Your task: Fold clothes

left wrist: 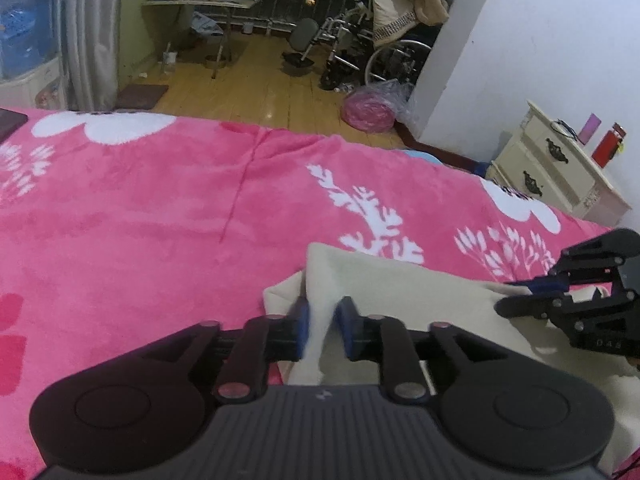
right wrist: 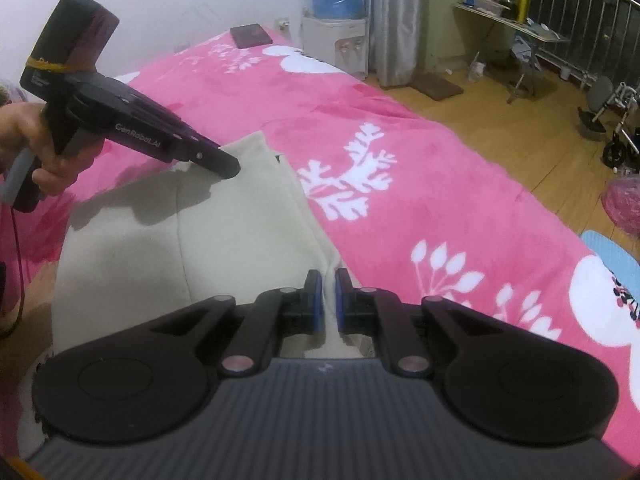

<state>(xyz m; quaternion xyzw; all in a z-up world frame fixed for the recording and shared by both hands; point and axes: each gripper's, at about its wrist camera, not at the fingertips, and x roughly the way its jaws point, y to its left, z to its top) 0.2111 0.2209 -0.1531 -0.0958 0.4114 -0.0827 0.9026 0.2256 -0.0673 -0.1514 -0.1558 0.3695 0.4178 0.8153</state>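
Cream cloth (right wrist: 132,240) on the pink bed (right wrist: 400,128), pinched at two spots along one edge.

The cloth lies mostly flat on the bed, right under and in front of both tools. The left hand-held gripper (left wrist: 323,328) is nearly closed, with a bit of the cloth's edge between its blue pads (left wrist: 347,320). The right hand-held gripper (right wrist: 325,300) is also closed tight on a raised ridge of the same edge. In the right view, the left tool reaches the far corner of the cloth, and a hand (right wrist: 40,148) holds its handle. I think this is a fold in the making. To do it well, both tools should lift together, keep the edge straight between them, and lay it over evenly so the corners line up with no bumps.
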